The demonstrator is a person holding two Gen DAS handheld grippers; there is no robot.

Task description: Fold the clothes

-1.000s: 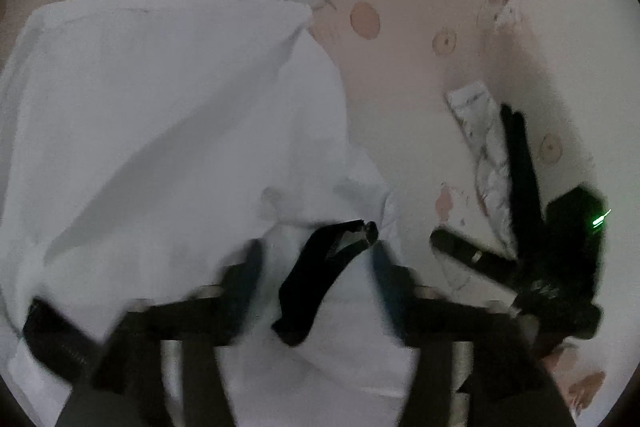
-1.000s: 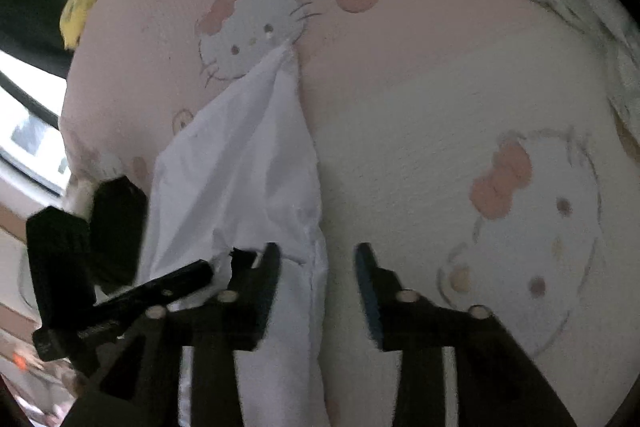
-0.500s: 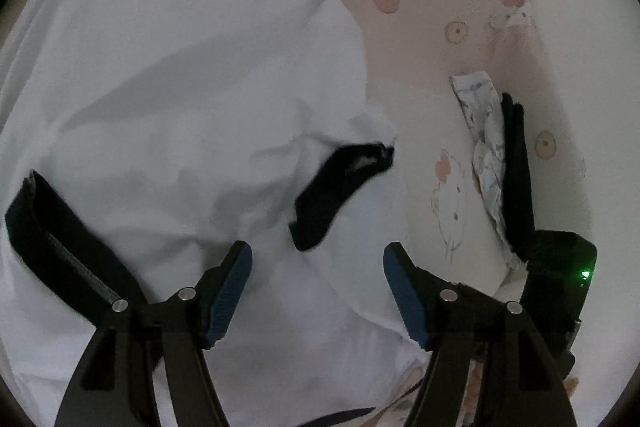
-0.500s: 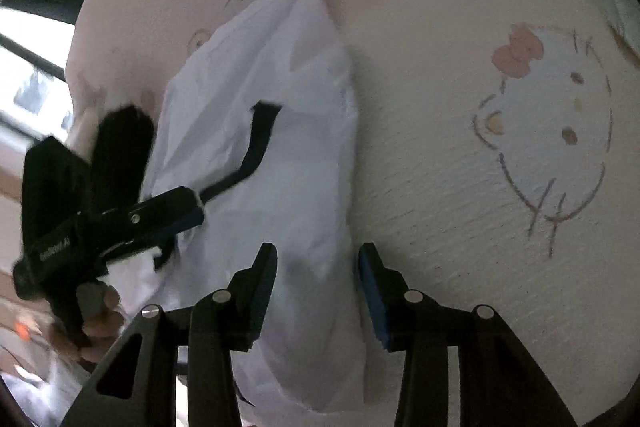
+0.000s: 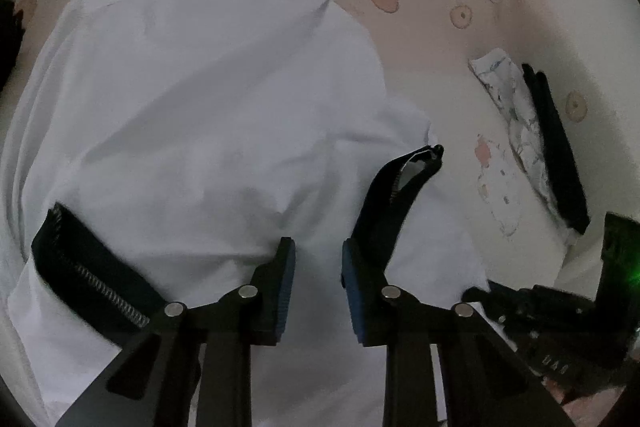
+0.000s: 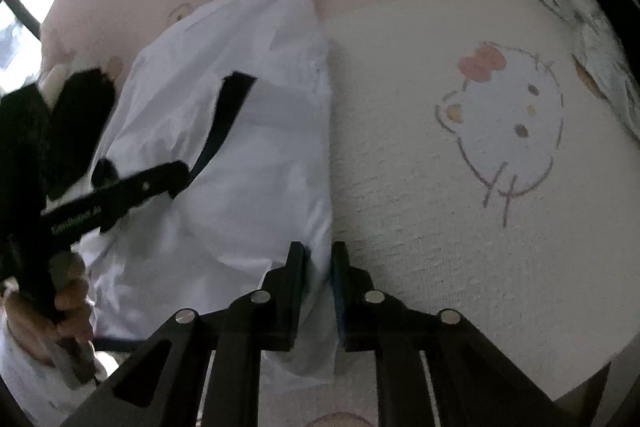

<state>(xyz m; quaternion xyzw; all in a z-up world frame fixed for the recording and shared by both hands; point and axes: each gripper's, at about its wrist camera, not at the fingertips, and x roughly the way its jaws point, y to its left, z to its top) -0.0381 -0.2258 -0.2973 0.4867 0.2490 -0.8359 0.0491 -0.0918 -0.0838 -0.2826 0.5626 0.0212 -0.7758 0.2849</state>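
Lying beside white garment (image 5: pixel 208 131) — folded patterned cloth (image 5: pixel 516 131), black-edged, well apart.

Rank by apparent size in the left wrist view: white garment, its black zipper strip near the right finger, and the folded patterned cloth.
1. White garment, by far largest.
2-3. Black zipper strip and folded patterned cloth: look alike; the strip lies nearer, so unranked.

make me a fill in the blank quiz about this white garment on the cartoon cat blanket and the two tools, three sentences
1. The garment being folded is ____ in colour, with black trim.
2. The right tool has its jaws closed on the garment's ____-hand edge as seen in its own view.
3. The blanket under the garment is printed with cartoon ____ faces.

Missing words: white; right; cat
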